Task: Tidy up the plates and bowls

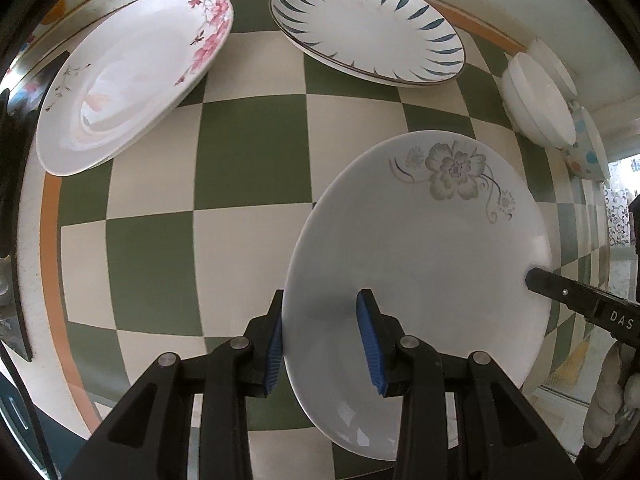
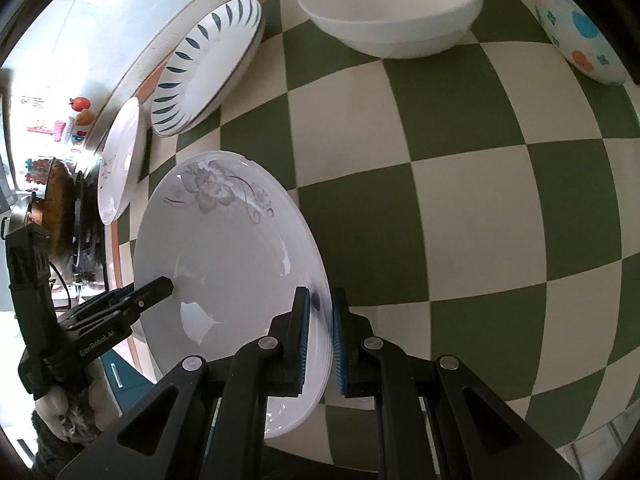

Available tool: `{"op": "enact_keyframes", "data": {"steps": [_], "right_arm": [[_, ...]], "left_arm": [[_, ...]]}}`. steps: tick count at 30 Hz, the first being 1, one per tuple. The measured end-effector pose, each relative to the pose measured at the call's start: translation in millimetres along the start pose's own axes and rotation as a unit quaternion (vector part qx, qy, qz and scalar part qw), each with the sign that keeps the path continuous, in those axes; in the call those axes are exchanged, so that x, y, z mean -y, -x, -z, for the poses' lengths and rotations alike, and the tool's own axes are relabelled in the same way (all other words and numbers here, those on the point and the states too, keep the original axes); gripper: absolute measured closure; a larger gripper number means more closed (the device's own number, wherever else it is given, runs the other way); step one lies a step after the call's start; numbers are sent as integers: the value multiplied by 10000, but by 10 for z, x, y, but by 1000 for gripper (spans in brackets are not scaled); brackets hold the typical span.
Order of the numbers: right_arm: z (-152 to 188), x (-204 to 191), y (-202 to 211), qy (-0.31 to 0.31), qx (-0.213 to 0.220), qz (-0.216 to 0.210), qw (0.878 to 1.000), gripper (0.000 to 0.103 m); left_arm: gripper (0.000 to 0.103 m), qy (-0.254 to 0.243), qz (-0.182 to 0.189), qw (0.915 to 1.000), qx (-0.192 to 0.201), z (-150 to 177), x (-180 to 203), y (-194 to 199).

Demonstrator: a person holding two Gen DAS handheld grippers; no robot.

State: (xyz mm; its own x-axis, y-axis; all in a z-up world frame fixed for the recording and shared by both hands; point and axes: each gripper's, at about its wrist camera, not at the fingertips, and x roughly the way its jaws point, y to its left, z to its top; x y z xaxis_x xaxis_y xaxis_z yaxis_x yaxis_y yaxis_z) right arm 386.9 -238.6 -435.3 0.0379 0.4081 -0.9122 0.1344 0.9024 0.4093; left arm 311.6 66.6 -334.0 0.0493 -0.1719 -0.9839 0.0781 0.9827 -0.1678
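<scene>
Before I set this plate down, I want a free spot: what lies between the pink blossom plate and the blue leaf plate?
Nothing: only bare checkered table separates the pink blossom plate and blue leaf plate, seen in the left wrist view.

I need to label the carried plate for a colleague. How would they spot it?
Over the green-and-cream checkered tablecloth, find the plate clamped at opposite rims by the left gripper and right gripper. Unlike its neighbours, it bears one grey flower.
</scene>
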Motion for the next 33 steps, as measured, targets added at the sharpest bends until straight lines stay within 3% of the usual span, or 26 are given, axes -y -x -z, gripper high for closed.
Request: {"op": "enact_keyframes", "data": {"steps": [12, 16, 18, 22, 25, 27, 30, 33], "right_arm": [[-57, 38, -103, 123, -196, 32, 9997, 90], [-93, 58, -122, 60, -313, -82, 9995, 90], [-118, 74, -65, -33, -425, -114, 9990, 88], [-138, -46, 358, 200, -34, -63, 9998, 88], [-190, -369, 735, 626, 401, -158, 9971, 71], [-265, -593, 848, 798, 622, -263, 9945, 44], [-490, -1026, 799, 1026, 626, -650, 9906, 38], [-793, -1539, 491, 1347, 341, -693, 9879, 38]], "left_arm": [[71, 177, -133, 9997, -99, -194, 165, -293], [71, 477, -96, 9987, -161, -224, 145, -286], [71, 769, -120, 9968, 166, -215, 64, -23], [68, 1171, -241, 9877, 1012, -239, -170, 686], [57, 1387, -386, 9798, 1389, -280, -423, 1017], [56, 1568, -467, 9743, 1550, -320, -633, 1127], [55, 1830, -520, 9708, 1462, -484, -1044, 1073], [55, 2094, -472, 9680, 1301, -535, -1405, 887]]}}
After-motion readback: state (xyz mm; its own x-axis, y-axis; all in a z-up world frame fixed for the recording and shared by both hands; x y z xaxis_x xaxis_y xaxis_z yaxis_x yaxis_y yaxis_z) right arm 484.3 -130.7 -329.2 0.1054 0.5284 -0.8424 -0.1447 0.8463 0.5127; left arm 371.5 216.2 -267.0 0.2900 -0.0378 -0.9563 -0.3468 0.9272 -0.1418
